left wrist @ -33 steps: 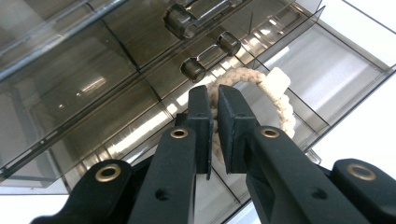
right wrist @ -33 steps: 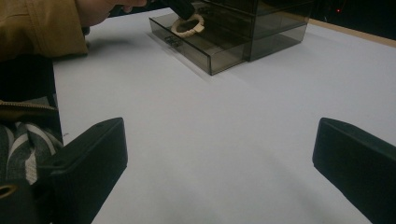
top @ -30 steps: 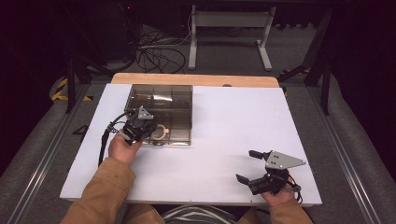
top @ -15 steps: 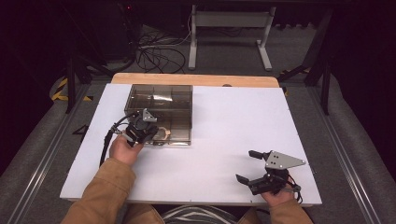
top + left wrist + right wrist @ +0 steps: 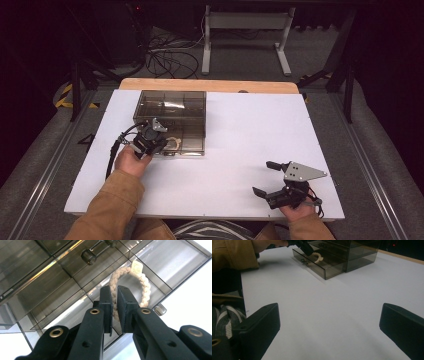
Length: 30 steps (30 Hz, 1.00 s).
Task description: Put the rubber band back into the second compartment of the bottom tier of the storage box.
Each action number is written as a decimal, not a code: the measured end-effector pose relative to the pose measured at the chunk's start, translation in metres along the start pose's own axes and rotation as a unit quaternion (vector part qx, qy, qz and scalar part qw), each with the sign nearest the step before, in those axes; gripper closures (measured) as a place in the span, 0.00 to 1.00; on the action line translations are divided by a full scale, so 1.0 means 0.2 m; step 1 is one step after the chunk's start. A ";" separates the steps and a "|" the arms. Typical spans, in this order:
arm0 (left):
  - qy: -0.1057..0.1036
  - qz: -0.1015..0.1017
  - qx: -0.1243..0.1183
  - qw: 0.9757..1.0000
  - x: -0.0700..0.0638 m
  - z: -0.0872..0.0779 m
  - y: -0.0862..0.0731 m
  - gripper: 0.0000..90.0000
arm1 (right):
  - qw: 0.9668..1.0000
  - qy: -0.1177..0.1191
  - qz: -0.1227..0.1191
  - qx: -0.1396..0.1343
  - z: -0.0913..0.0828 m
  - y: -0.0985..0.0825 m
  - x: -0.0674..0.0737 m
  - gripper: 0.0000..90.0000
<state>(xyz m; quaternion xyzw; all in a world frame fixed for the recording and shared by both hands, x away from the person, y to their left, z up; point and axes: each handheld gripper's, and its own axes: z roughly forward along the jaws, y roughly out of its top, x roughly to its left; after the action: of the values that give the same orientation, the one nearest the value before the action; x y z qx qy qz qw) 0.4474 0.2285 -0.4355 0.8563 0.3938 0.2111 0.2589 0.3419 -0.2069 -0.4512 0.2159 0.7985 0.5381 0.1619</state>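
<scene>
Versus a second ago almost nothing differs: the left gripper (image 5: 113,293) sits slightly nearer the person at the open drawer (image 5: 192,150) of the smoky drawer box (image 5: 172,107), and the right gripper (image 5: 272,179) is unmoved, jaws spread wide over bare white table (image 5: 240,125). Left jaws are clamped on the rope ring (image 5: 143,286). The ring is a cream braided loop with a small pale tag at its far end, one side pinched between the fingertips (image 5: 107,293), the rest arcing beyond and right of them over the drawer.

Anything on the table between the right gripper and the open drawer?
Nothing: bare white table from the right gripper to the drawer, seen in the right gripper view.
</scene>
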 end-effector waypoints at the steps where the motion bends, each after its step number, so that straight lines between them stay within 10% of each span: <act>1: 0.000 0.003 0.003 1.000 0.00 0.00 0.00 0.92 | 1.000 0.000 0.000 0.000 0.00 0.00 0.00 0.04; 16: -0.002 -0.004 -0.017 1.000 0.00 -0.03 0.01 0.73 | 1.000 0.001 0.000 0.000 0.00 0.00 0.00 0.04; 30: -0.030 -0.003 -0.100 0.994 -0.06 -0.22 0.04 0.53 | 1.000 0.001 0.001 0.000 0.00 0.00 0.00 0.04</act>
<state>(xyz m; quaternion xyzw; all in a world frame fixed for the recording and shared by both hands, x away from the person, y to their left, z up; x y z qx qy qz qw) 0.4193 0.2275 -0.3985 0.8308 0.3651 0.2228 0.3560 0.3419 -0.2067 -0.4515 0.2159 0.7987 0.5382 0.1604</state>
